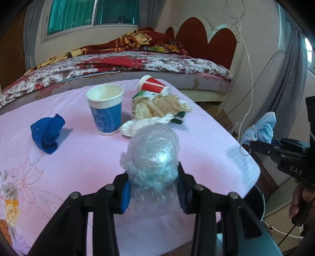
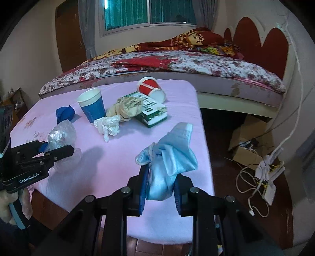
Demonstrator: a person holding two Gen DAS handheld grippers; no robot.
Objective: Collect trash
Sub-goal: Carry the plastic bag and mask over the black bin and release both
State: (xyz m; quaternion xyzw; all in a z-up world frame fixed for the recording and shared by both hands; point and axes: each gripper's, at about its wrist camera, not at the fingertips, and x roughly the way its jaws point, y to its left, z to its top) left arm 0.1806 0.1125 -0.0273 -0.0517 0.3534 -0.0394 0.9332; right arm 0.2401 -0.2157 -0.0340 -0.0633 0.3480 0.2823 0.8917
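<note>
Showing only rightward, cables (image 2: 261,177) lie beside the table (image 2: 122,145).

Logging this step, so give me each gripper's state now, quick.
Left gripper: closed on the crumpled clear plastic bag.
Right gripper: closed on the light blue face mask.

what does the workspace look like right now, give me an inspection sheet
Surface: pink cloth covering the table.
Job's things: upright blue cup, tipped red cup, green box, brown wad, white wad, blue cloth.
Clutter: nothing seen.
Grippers: left gripper shut on clear plastic bag; right gripper shut on blue face mask.
Cables: white cables on floor.
Surroundings: bed, window.
</note>
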